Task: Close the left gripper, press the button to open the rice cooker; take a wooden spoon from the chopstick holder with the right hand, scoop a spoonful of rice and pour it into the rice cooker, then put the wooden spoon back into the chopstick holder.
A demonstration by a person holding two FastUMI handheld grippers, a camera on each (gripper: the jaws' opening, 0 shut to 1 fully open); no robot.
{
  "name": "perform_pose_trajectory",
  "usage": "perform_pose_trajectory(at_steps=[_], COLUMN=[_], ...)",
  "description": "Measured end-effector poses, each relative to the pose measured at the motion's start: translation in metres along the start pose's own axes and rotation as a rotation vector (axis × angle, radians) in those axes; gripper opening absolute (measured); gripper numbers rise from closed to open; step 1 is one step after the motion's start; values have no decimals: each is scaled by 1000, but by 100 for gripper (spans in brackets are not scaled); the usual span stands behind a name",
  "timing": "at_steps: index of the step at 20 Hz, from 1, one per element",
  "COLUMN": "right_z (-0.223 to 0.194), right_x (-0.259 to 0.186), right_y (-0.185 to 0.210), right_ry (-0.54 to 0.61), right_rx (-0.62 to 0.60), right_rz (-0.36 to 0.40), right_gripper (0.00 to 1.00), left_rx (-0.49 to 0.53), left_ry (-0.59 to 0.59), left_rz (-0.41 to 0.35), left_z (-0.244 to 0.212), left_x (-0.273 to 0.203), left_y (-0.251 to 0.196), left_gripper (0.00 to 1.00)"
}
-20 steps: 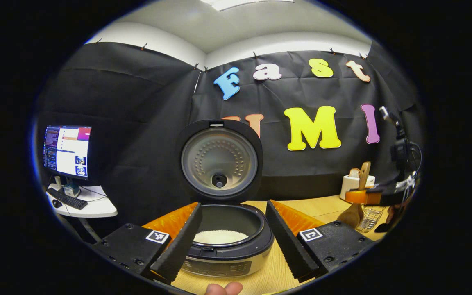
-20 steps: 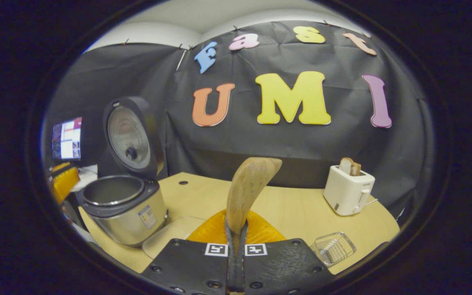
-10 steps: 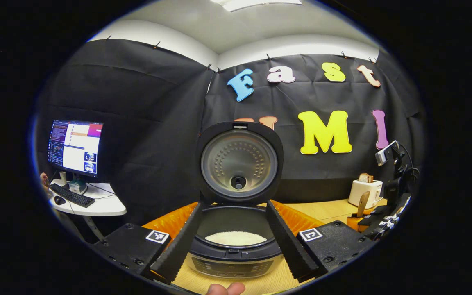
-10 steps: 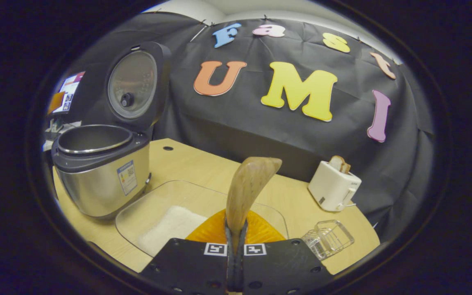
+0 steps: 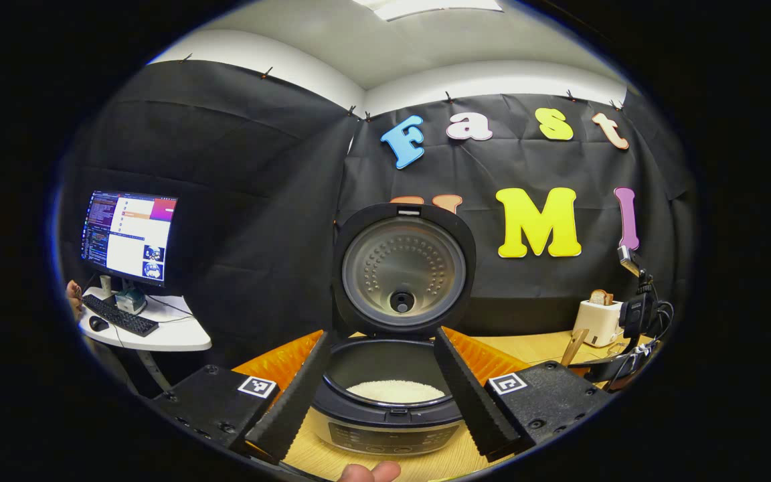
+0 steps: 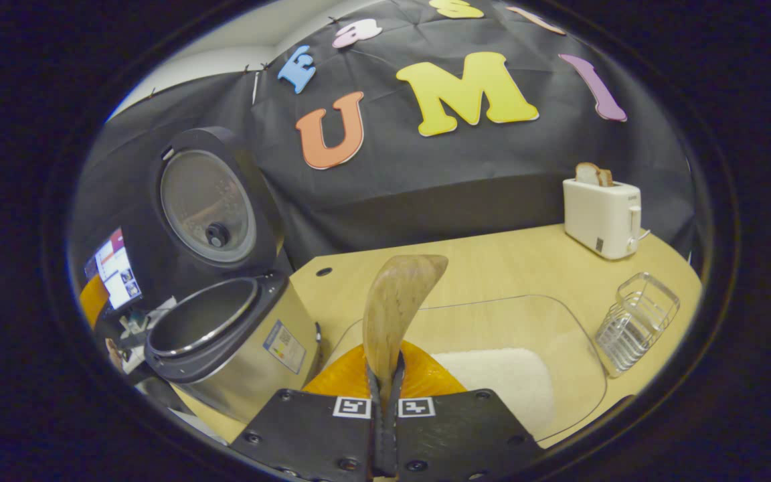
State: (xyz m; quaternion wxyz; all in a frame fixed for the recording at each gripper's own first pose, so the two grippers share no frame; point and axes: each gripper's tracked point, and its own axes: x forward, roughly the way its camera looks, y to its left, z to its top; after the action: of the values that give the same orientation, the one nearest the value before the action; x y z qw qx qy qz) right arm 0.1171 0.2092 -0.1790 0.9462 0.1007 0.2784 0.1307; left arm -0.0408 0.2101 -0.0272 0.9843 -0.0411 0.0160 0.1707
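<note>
The rice cooker (image 5: 385, 432) stands straight ahead in the left gripper view, its lid (image 5: 402, 264) up and white rice (image 5: 395, 390) in its pot. My left gripper (image 5: 382, 338) is open, one finger on each side of the pot and short of it. My right gripper (image 6: 385, 375) is shut on the wooden spoon (image 6: 395, 308), whose bowl points up and forward. Below the spoon lies a clear tray (image 6: 579, 335) with a heap of rice (image 6: 512, 385). The cooker (image 6: 245, 348) is to the left, the wire chopstick holder (image 6: 636, 321) to the right.
A white toaster (image 6: 603, 207) with bread stands at the back of the wooden table (image 6: 492, 268). In the left gripper view, a side desk carries a monitor (image 5: 128, 237) and keyboard (image 5: 118, 314), and a fingertip (image 5: 365, 472) shows at the bottom edge.
My right gripper has swung down and rolled with the spoon, so the rice tray now lies below and to the right. The left gripper's view drifted left; the cooker sits further right.
</note>
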Motion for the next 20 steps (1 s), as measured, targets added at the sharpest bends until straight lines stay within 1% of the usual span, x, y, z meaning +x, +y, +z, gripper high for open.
perform_pose_trajectory(at_steps=[4,8,12,16,18,20], right_z=[2,6,14,31,41,54], right_x=[5,3,-5,-17,-22,-30], right_y=[-4,-24,-39,-62,-74,-85], right_ry=[22,59,60,21,-4,-36], right_rx=[127,346,490,562,583,620], right_rz=[26,38,78,91,93,108], right_gripper=[0,0,0,0,0,0], left_rx=[4,2,-17,-2,10,15], left_ry=[-18,-11,-48,-53,-60,-65], left_rz=[-1,7,-1,-1,-16,-8], left_z=[6,6,21,22,24,26], left_x=[-2,-5,-11,-13,-13,-14], left_y=[3,6,2,-4,-9,-7], left_gripper=[99,99,99,99,99,99])
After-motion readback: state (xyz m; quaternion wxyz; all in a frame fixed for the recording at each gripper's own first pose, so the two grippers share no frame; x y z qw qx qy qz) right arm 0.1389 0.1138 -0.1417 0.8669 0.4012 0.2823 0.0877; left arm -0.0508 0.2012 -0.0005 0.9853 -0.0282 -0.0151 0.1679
